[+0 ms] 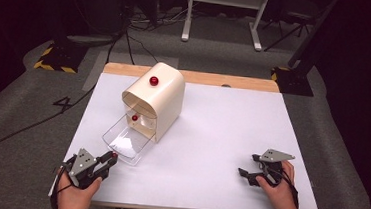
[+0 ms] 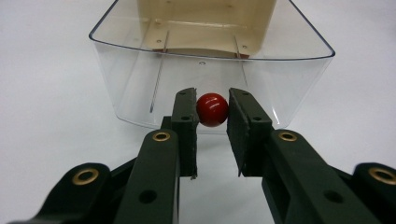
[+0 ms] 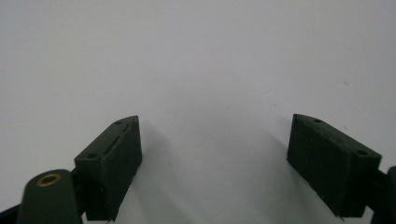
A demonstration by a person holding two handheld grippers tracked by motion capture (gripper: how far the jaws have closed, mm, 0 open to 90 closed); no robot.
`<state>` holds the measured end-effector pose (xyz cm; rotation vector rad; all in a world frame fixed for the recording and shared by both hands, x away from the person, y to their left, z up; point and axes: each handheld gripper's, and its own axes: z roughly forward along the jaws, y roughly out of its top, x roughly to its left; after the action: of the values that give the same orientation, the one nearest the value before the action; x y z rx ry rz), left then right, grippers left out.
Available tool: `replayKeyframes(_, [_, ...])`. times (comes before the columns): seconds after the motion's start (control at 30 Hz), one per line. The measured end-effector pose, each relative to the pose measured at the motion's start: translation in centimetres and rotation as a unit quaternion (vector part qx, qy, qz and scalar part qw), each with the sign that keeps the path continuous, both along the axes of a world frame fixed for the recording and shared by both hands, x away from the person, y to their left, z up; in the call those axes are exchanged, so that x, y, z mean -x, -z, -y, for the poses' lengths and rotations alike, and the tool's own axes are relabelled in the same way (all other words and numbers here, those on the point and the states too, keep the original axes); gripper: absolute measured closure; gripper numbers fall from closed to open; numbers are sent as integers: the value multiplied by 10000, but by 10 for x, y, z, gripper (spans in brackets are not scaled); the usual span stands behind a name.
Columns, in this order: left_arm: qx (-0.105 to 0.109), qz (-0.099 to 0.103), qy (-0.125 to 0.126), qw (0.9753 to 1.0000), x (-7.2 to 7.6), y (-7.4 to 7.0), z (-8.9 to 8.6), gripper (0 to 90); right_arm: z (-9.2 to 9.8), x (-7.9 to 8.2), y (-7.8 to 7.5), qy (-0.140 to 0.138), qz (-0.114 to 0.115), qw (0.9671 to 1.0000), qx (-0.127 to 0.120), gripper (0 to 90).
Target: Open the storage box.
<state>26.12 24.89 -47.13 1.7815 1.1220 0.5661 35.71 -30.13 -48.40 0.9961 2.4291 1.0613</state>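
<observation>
Honestly, the left gripper (image 2: 212,119) is pinching the drawer's round red knob (image 2: 212,109) on the clear drawer (image 2: 140,79) sticking out of the cream box (image 1: 161,97), so it's risking slipping off that slick ball, while the right gripper (image 3: 215,158) is sitting wide open over bare table (image 3: 196,56).

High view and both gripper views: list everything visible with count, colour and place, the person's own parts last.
Table: one, white top, wooden far edge, centre.
Box: one, cream, rounded top, far-left of table.
Clear drawer: one, transparent, pulled out of the box toward the person.
Red knobs: three; box top, inside the box opening, drawer front between the left tool's jaws.
Frame legs: white, floor beyond table.
Left tool: black, at drawer front.
Right tool: black, open, near-right.
Hands: two, bottom edge.
</observation>
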Motion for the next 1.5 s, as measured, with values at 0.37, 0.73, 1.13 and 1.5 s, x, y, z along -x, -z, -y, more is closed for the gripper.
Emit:
replayKeyframes(0.37, [184, -39, -236, 9995, 4, -11, 1, 626, 0, 0, 0, 7, 11, 10000, 9, 178])
replayKeyframes(0.73, [-1, 278, -218, 9994, -10, -42, 19, 481, 0, 1, 0, 6, 35, 10000, 8, 178])
replayKeyframes(1.13, [284, 498, -51, 9983, -39, -67, 35, 478, 0, 1, 1, 3, 68, 10000, 9, 178])
replayKeyframes(1.5, [388, 744, 58, 9965, -60, -77, 46, 491, 0, 1, 1, 7, 74, 10000, 3, 178])
